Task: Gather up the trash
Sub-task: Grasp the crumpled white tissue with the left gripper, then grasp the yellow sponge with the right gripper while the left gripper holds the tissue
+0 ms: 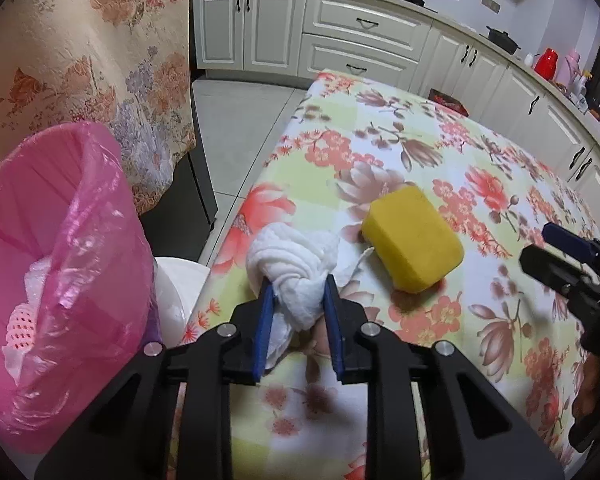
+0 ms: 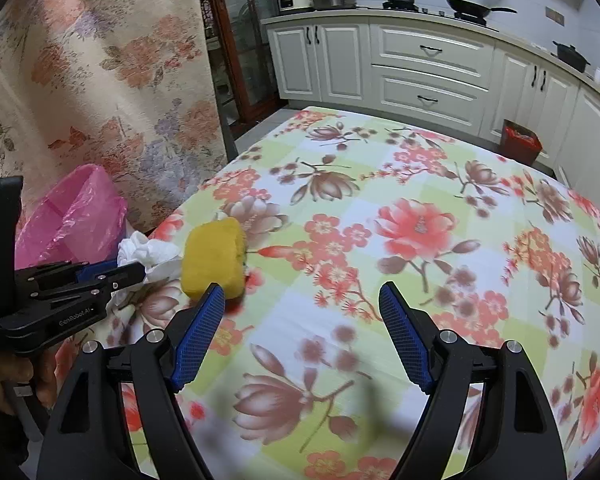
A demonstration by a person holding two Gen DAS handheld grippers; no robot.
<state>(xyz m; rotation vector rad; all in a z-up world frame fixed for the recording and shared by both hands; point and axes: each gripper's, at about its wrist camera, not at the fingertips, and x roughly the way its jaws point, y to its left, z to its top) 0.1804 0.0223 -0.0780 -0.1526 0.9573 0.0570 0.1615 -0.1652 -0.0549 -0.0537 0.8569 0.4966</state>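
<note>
Pickup is the step in hand: the left gripper (image 1: 296, 300) has its jaws clenched on the crumpled white tissue (image 1: 292, 268) at the desk (image 1: 480, 184) edge, so next comes lifting it leftward into the pink-lined bin (image 1: 60, 240), while the right gripper (image 2: 302, 308) hangs released near the yellow sponge (image 2: 214, 258).

Floral table (image 2: 420, 200) — sponge (image 2: 214, 258), tissue wad (image 1: 296, 276)

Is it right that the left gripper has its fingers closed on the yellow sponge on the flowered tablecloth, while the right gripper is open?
Not quite. The left gripper is closed on the crumpled white paper towel, not the yellow sponge, which lies untouched beside it on the flowered tablecloth. The left wrist view shows this. The right gripper is indeed open.
</note>
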